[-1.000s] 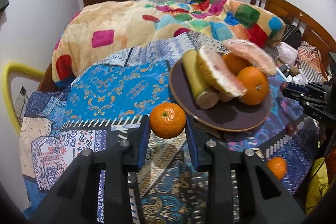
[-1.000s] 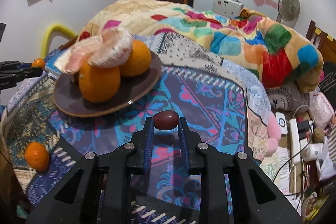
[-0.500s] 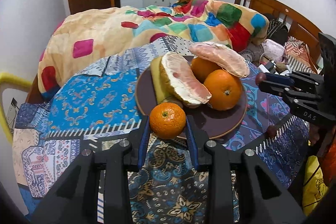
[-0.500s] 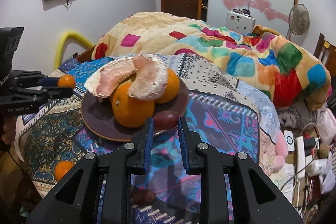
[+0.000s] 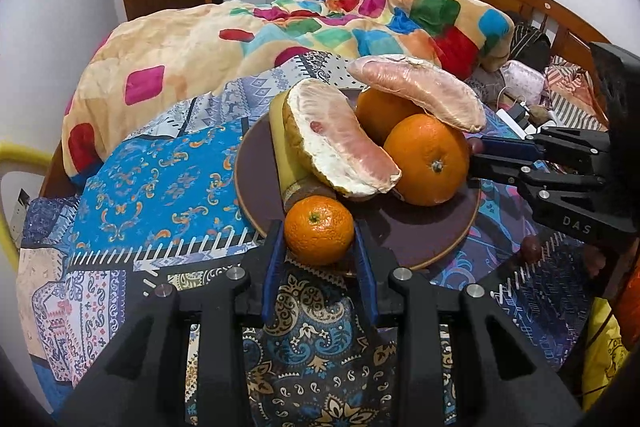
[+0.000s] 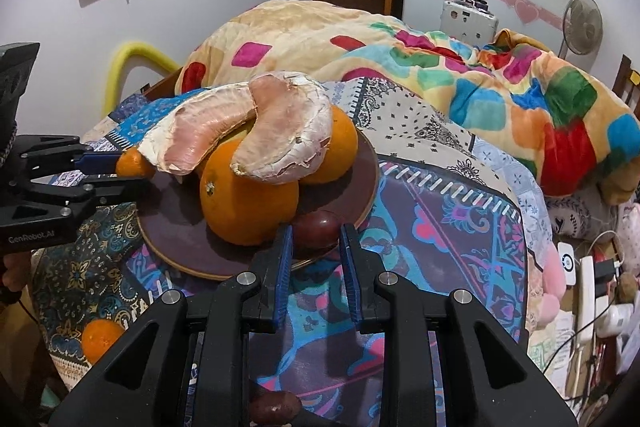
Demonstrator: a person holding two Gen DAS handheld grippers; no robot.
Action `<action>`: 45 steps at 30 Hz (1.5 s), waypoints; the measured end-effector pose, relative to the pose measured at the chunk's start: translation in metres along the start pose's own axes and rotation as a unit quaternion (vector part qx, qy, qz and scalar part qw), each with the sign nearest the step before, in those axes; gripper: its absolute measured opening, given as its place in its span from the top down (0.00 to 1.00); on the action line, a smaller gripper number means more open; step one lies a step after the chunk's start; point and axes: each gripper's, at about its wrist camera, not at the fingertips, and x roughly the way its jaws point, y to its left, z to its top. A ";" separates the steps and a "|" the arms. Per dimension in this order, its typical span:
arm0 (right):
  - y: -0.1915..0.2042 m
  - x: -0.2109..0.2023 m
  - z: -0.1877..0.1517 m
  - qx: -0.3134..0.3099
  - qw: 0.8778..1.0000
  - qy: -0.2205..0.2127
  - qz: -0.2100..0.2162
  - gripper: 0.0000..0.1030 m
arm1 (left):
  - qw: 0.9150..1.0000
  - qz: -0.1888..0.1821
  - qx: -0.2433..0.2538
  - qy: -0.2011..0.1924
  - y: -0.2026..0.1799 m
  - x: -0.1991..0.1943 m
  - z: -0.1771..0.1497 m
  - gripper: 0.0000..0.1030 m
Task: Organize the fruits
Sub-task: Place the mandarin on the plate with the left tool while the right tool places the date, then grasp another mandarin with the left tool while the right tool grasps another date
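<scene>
Mandarin (image 5: 319, 230): small, round, bright orange, green stem scar facing the camera. Clamped between the blue pads of the left hand-held gripper (image 5: 320, 243), at the near rim of the plate (image 5: 424, 235).

Plum (image 6: 316, 229): small, dark red-brown, smooth, oval. Pinched by the right hand-held gripper (image 6: 316, 247), jaws narrow, at the plate's opposite rim, just beside the big orange (image 6: 244, 203).

Plate: dark, round, shallow, resting on a soft patterned bedspread (image 5: 160, 183). Already crowded: two big oranges, a banana (image 5: 286, 147), two pomelo segments (image 5: 340, 143) leaning on top.

Risks:
- Free space is thin and near the rim; either round fruit, let go there, likely rolls off onto the bed.
- The upper pomelo segment (image 5: 420, 95) sits loosely on the oranges; a nudge from either gripper could tip it off.
- The bed gives under load; pressing on the rim may tilt the plate and shift the pile.
- Both grippers close in from opposite sides and could collide.

Loose fruit off the plate: another mandarin (image 6: 100, 341), two more plums (image 6: 276, 407) (image 5: 531, 249).
</scene>
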 end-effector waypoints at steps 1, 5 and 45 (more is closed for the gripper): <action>0.001 0.000 0.000 -0.002 1.000 -0.001 0.000 0.78 | 1.000 0.003 0.001 0.002 -0.001 0.001 0.001 0.67; 0.004 -0.002 -0.001 -0.007 1.000 0.003 -0.001 0.78 | 1.000 -0.001 0.002 0.008 -0.002 0.002 -0.001 0.61; 0.025 -0.110 -0.086 0.037 0.998 -0.050 -0.013 0.53 | 0.999 -0.005 -0.036 0.007 -0.083 -0.055 -0.085 0.43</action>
